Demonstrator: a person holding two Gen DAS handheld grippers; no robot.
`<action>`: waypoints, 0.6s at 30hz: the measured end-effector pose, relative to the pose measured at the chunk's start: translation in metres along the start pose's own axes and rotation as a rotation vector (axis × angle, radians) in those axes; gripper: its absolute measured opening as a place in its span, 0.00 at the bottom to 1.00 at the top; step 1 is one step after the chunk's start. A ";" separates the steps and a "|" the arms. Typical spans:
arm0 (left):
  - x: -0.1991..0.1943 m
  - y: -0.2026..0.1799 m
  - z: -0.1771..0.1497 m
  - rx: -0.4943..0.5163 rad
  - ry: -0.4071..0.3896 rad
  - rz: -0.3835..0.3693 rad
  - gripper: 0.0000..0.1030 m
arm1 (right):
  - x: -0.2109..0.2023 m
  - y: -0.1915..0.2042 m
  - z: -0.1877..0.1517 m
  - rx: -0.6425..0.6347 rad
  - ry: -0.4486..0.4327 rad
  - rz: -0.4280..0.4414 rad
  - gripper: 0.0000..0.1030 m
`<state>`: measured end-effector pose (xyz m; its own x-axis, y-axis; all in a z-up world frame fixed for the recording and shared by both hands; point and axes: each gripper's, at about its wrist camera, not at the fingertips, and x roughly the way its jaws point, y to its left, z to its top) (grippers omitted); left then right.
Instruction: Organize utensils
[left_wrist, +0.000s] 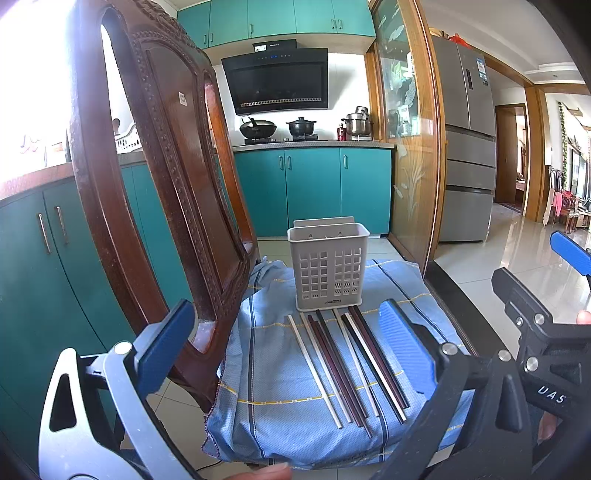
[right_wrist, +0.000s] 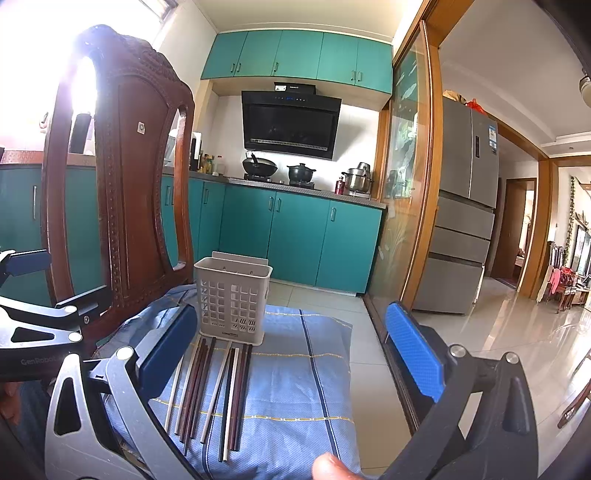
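Several chopsticks (left_wrist: 343, 365), some white and some dark brown, lie side by side on a blue checked cloth (left_wrist: 266, 369) over a chair seat. A grey perforated utensil holder (left_wrist: 328, 262) stands upright just behind them, empty as far as I can see. My left gripper (left_wrist: 288, 343) is open, above and in front of the chopsticks, holding nothing. In the right wrist view the chopsticks (right_wrist: 214, 391) lie left of centre and the holder (right_wrist: 232, 299) stands behind them. My right gripper (right_wrist: 291, 350) is open and empty.
A carved wooden chair back (left_wrist: 155, 177) rises at the left of the cloth. Teal kitchen cabinets (left_wrist: 314, 188) and a stove with pots stand behind. A glass sliding door (left_wrist: 410, 147) and a fridge (left_wrist: 469, 147) are at the right, with glossy tiled floor beyond.
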<state>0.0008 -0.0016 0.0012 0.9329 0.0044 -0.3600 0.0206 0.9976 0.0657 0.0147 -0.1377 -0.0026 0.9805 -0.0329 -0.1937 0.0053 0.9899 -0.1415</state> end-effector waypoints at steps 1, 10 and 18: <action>0.000 0.000 0.000 0.000 0.000 0.000 0.97 | 0.000 0.000 0.000 0.001 0.001 0.001 0.97; 0.001 0.000 -0.003 0.002 0.001 -0.001 0.96 | 0.000 -0.002 0.001 0.006 0.001 0.000 0.97; 0.001 0.000 -0.005 0.004 0.002 0.000 0.96 | -0.002 -0.004 0.000 0.008 -0.001 0.000 0.97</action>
<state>0.0000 -0.0014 -0.0035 0.9323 0.0045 -0.3617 0.0221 0.9974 0.0693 0.0126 -0.1412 -0.0013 0.9807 -0.0328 -0.1929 0.0069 0.9910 -0.1334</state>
